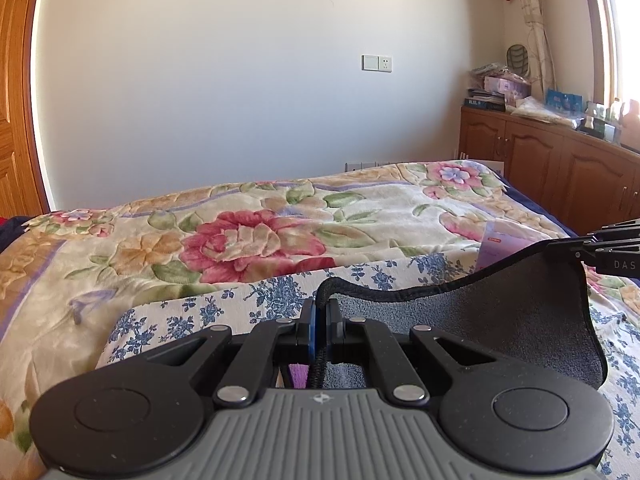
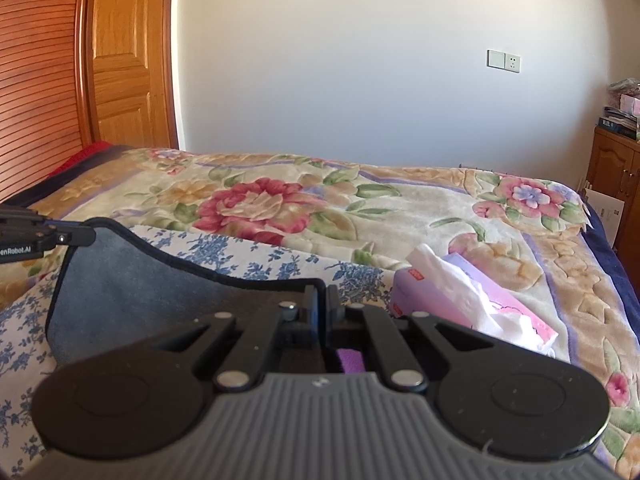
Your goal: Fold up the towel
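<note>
A dark grey towel (image 1: 520, 320) with a black hem hangs stretched between my two grippers above a bed. My left gripper (image 1: 320, 308) is shut on the towel's hem at one corner. My right gripper (image 2: 320, 296) is shut on the opposite corner of the towel (image 2: 132, 280). In the left wrist view the right gripper (image 1: 560, 246) shows at the far right, clamping the towel's edge. In the right wrist view the left gripper (image 2: 90, 236) shows at the far left, clamping the other corner. The towel's top edge sags between them.
Under the towel lies a white cloth with blue flowers (image 1: 180, 316), on a floral blanket (image 1: 248, 236) that covers the bed. A pink tissue box (image 2: 472, 300) lies on the blanket to the right. A wooden cabinet (image 1: 560, 168) stands at the right, a wooden door (image 2: 128, 52) at the left.
</note>
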`<state>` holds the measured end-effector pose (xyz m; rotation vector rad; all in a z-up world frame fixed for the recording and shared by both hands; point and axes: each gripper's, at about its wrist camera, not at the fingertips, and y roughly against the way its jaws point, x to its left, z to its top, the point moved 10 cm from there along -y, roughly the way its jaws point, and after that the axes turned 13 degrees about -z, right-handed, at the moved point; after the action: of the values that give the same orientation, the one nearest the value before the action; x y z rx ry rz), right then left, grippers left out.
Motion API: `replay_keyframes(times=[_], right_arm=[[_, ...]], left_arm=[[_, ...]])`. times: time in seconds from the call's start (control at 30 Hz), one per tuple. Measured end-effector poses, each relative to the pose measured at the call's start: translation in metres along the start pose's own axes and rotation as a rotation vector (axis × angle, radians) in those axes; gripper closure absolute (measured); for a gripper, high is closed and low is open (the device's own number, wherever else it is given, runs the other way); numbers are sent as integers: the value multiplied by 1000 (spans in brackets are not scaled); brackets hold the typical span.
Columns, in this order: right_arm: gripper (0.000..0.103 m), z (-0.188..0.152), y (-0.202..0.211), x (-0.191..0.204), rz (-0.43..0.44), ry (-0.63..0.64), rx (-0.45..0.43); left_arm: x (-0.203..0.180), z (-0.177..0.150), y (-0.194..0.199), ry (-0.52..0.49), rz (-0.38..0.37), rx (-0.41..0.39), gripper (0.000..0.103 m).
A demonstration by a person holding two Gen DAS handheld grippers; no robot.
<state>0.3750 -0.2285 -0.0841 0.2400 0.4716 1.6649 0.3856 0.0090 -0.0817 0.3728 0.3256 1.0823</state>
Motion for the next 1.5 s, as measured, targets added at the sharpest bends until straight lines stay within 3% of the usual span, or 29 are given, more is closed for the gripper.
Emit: replay_keyframes(times=[0.77, 1.5], right_arm=[[99, -7, -29, -6, -56, 11, -12], [99, -43, -67, -4, -92, 61, 81]], left_arm=[[25, -10, -34, 37, 56, -5, 97], [30, -32, -66, 46, 80, 58, 97]])
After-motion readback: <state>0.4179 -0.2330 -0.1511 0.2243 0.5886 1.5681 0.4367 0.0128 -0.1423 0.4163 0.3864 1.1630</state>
